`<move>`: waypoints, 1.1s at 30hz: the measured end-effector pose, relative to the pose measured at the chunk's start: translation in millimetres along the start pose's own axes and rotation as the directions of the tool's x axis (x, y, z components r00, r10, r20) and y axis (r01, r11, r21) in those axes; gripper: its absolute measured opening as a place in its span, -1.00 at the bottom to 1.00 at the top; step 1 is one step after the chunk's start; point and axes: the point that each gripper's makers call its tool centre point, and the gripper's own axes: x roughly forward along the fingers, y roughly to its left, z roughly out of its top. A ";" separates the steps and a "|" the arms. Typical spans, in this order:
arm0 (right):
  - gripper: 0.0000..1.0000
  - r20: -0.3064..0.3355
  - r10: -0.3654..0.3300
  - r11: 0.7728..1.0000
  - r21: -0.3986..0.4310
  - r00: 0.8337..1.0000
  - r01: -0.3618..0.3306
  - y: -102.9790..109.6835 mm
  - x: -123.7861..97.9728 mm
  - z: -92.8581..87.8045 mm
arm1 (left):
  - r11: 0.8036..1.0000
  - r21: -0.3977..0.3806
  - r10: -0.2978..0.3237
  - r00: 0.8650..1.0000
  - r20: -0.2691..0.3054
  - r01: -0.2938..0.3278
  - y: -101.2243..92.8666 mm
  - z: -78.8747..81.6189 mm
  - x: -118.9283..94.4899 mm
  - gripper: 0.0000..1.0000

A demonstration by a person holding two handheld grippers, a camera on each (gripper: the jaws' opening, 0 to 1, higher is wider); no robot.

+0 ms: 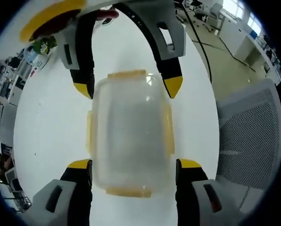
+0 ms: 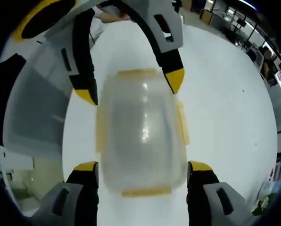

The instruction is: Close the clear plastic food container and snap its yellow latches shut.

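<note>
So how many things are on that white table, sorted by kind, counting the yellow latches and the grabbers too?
Container: 1
Latches: 4, one per side
Left gripper: 1
Right gripper: 1
Table: 1
Total: 8

Your left gripper (image 1: 133,164) holds its two black, yellow-tipped fingers (image 1: 80,165) spread wide apart, rising from the bottom of its own view. Your right gripper (image 2: 143,167) is spread just as wide. The two face each other head-on, each one's fingers entering the other's view from the top.
</note>
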 end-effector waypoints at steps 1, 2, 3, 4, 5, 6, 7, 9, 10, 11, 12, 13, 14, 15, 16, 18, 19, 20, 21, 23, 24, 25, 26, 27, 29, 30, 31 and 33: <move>0.50 0.001 -0.003 1.000 0.001 1.000 0.003 -0.3 0.2 0.2 | 1.000 0.004 0.005 1.000 -0.002 -0.005 0.5 -0.9 1.4 0.45; 0.48 0.009 -0.006 1.000 0.000 1.000 0.006 -0.3 0.3 1.2 | 1.000 0.005 0.007 1.000 -0.004 -0.007 0.4 -2.0 3.3 0.44; 0.48 0.011 -0.009 1.000 0.001 1.000 0.009 -0.6 0.8 1.6 | 1.000 0.014 0.023 1.000 -0.001 -0.023 2.3 -1.5 3.1 0.42; 0.48 0.014 -0.012 1.000 0.000 1.000 0.012 -0.5 1.2 1.7 | 0.999 0.017 0.029 1.000 -0.002 -0.029 3.3 -1.4 3.0 0.40; 0.48 0.016 -0.014 1.000 -0.001 1.000 0.014 -0.5 1.4 2.0 | 0.999 0.016 0.031 1.000 0.002 -0.031 3.4 -0.8 2.9 0.40; 0.48 0.021 -0.018 1.000 -0.002 1.000 0.018 -0.3 1.8 2.1 | 0.999 0.012 0.034 0.999 0.005 -0.034 3.5 -0.4 3.2 0.40; 0.48 0.024 -0.020 1.000 -0.001 1.000 0.020 -0.3 2.2 2.4 | 0.999 0.010 0.039 0.999 0.007 -0.039 3.8 -0.2 3.1 0.40; 0.48 0.030 -0.024 1.000 -0.001 0.999 0.024 -0.1 1.8 2.6 | 0.999 0.008 0.041 0.999 0.012 -0.041 4.0 -0.1 3.3 0.40; 0.48 0.036 -0.027 1.000 0.004 0.999 0.027 -0.3 1.5 2.9 | 0.999 0.009 0.043 0.999 0.015 -0.043 4.6 -0.2 3.5 0.39; 0.48 0.039 -0.029 1.000 0.005 0.999 0.029 -0.3 1.3 3.1 | 0.999 0.010 0.045 0.999 0.022 -0.046 5.2 -0.5 3.5 0.39; 0.47 0.042 -0.030 1.000 0.007 0.999 0.029 -0.4 1.1 2.9 | 0.999 0.009 0.047 0.998 0.032 -0.047 5.5 -0.7 3.4 0.39; 0.47 0.042 -0.030 1.000 0.009 0.999 0.030 -0.4 1.2 3.2 | 0.999 0.007 0.048 0.998 0.043 -0.048 5.7 -0.9 3.1 0.39; 0.47 0.042 -0.031 0.999 0.009 0.999 0.030 -0.1 1.3 3.4 | 0.999 0.008 0.048 0.998 0.049 -0.048 5.6 -0.9 3.0 0.38; 0.47 0.043 -0.031 0.999 0.011 0.999 0.030 0.3 1.3 4.0 | 0.999 0.008 0.048 0.997 0.053 -0.049 5.4 -1.2 2.7 0.38; 0.47 0.043 -0.031 0.999 0.011 0.999 0.031 0.9 1.5 4.7 | 0.999 0.009 0.048 0.997 0.052 -0.049 5.2 -1.1 2.7 0.38; 0.47 0.041 -0.030 1.000 0.011 0.999 0.029 2.0 2.1 6.6 | 0.999 0.012 0.047 0.998 0.046 -0.048 4.2 -2.1 2.1 0.38; 0.46 0.038 -0.029 1.000 0.011 0.999 0.029 2.4 2.5 8.3 | 0.999 0.014 0.047 0.998 0.041 -0.048 3.8 -3.0 1.8 0.38; 0.46 0.037 -0.029 1.000 0.011 0.999 0.029 3.0 2.5 9.0 | 0.999 0.016 0.047 0.998 0.037 -0.047 3.7 -3.9 1.6 0.38; 0.46 0.036 -0.029 1.000 0.011 0.999 0.029 3.2 2.8 9.9 | 0.999 0.016 0.046 0.998 0.035 -0.047 3.3 -4.8 1.2 0.38; 0.46 0.036 -0.031 0.999 0.013 0.999 0.030 3.7 3.4 12.2 | 0.999 0.020 0.047 0.998 0.029 -0.048 3.1 -7.3 0.7 0.38; 0.46 0.039 -0.032 0.999 0.016 0.999 0.031 4.0 3.9 13.8 | 0.999 0.022 0.046 0.999 0.026 -0.047 3.3 -9.2 0.3 0.38; 0.46 0.040 -0.032 0.999 0.017 0.999 0.032 4.3 4.3 15.1 | 0.999 0.024 0.046 0.999 0.025 -0.047 2.7 -10.9 -0.3 0.38; 0.46 0.043 -0.034 0.999 0.022 0.999 0.033 4.6 5.0 17.0 | 0.999 0.027 0.046 0.999 0.023 -0.046 2.9 -13.4 -0.9 0.38; 0.46 0.044 -0.035 0.999 0.025 0.998 0.034 4.9 5.6 18.8 | 0.998 0.030 0.045 0.999 0.023 -0.046 2.7 -15.3 -1.2 0.38; 0.46 0.051 -0.040 0.999 0.034 0.998 0.039 6.3 7.2 24.0 | 0.998 0.040 0.044 0.999 0.017 -0.045 3.0 -20.6 -2.0 0.38; 0.46 0.054 -0.043 0.998 0.040 0.998 0.041 6.4 7.9 26.0 | 0.998 0.044 0.044 0.999 0.014 -0.045 3.2 -22.8 -2.4 0.38; 0.46 0.056 -0.045 0.998 0.045 0.997 0.042 7.3 9.1 29.5 | 0.998 0.052 0.044 0.999 0.009 -0.044 2.7 -26.2 -3.5 0.38; 0.46 0.056 -0.047 0.998 0.048 0.997 0.045 8.1 10.6 33.5 | 0.997 0.057 0.043 0.999 0.003 -0.043 1.9 -30.5 -4.9 0.38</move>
